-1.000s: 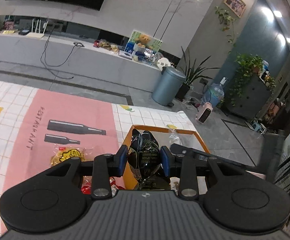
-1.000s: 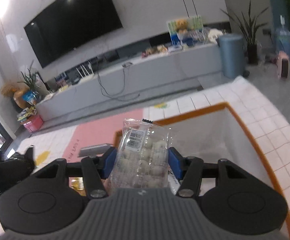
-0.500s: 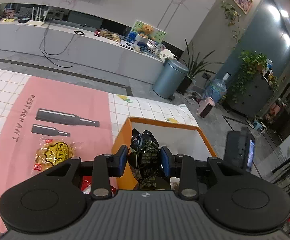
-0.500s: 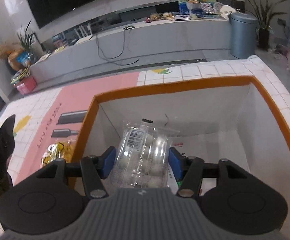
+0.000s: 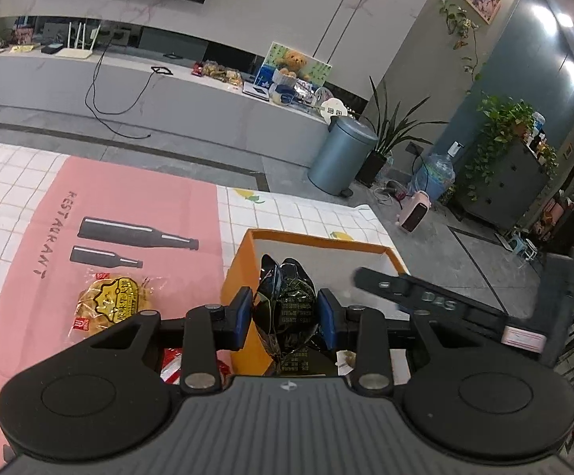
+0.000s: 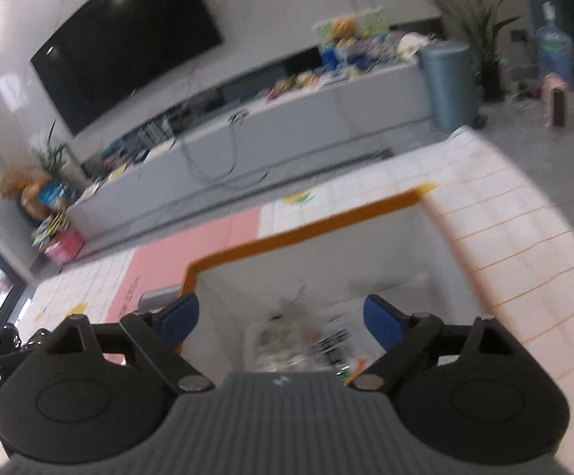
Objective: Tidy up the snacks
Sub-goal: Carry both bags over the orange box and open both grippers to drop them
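our left gripper (image 5: 285, 312) has its blue pads pressed against both sides of a dark shiny snack packet (image 5: 287, 308), holding it upright over the near left corner of the orange-rimmed box (image 5: 318, 239). our right gripper (image 6: 281, 316) is spread wide with nothing between its pads, hanging over the inside of the same box (image 6: 306, 229). below it, on the white floor of the box, lies a clear packet of pale round snacks (image 6: 283, 344), though this view is blurred and we cannot make out its details. on the pink cloth (image 5: 136, 206) left of the box rests a yellow-labelled snack bag (image 5: 114, 303), just beside the box wall. a red wrapper (image 5: 172, 362) peeks out under our left gripper.
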A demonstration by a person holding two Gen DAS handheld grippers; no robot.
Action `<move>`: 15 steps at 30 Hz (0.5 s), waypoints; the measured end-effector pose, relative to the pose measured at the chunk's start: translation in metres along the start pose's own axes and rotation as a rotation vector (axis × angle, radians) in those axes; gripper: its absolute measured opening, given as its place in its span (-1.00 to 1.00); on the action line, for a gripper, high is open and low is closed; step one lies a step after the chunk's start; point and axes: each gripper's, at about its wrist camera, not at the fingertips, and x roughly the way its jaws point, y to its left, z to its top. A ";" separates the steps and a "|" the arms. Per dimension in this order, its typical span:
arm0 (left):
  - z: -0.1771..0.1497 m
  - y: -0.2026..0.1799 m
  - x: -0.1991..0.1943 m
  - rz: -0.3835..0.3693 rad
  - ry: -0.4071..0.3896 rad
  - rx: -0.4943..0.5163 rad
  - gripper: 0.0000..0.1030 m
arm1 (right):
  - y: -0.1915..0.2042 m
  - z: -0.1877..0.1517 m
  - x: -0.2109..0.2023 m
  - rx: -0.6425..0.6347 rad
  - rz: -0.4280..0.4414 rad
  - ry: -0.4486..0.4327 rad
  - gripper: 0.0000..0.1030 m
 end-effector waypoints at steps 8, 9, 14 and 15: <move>-0.006 -0.042 0.033 0.014 0.071 0.066 -0.23 | -0.044 0.004 -0.051 0.150 -0.067 -0.141 0.71; -0.008 -0.049 0.040 0.016 0.088 0.081 -0.23 | -0.050 0.004 -0.053 0.169 -0.072 -0.146 0.71; -0.012 -0.074 0.077 0.030 0.172 0.107 -0.23 | -0.070 0.007 -0.059 0.233 -0.102 -0.155 0.71; -0.013 -0.078 0.085 0.027 0.190 0.106 -0.23 | -0.074 0.007 -0.062 0.239 -0.108 -0.160 0.71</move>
